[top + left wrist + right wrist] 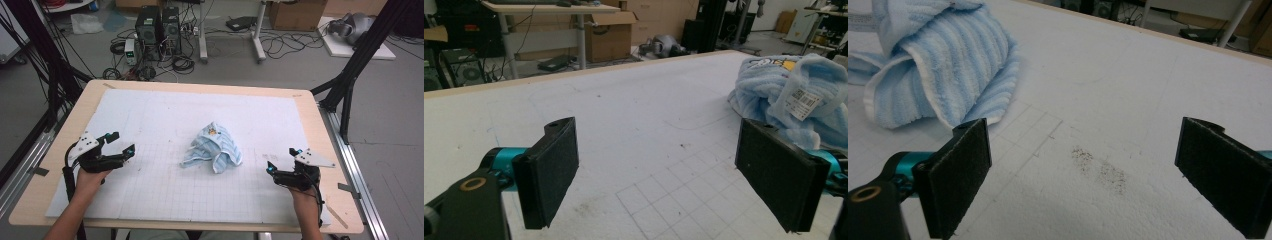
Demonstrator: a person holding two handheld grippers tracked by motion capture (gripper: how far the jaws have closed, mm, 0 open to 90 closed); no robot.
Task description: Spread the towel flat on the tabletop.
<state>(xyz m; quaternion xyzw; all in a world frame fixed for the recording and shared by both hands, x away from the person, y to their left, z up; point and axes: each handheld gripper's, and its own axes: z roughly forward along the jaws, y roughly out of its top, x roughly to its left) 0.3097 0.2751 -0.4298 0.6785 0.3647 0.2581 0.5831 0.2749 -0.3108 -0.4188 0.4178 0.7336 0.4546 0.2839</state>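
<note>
Claws point(119, 143) apart — crumpled blue towel point(212, 148)

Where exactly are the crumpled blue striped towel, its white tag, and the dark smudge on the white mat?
Crumpled blue striped towel point(214, 147), high view, middle of heap.
White barcode tag point(803, 102), left gripper view, tag face.
Dark smudge point(1100, 170), right gripper view, speckled patch.

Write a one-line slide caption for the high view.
Open left gripper and right gripper flank a crumpled blue striped towel on the white gridded mat.

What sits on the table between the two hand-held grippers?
A crumpled blue striped towel, midway between the left hand-held gripper and the right hand-held gripper, touching neither, as the high view shows.
</note>
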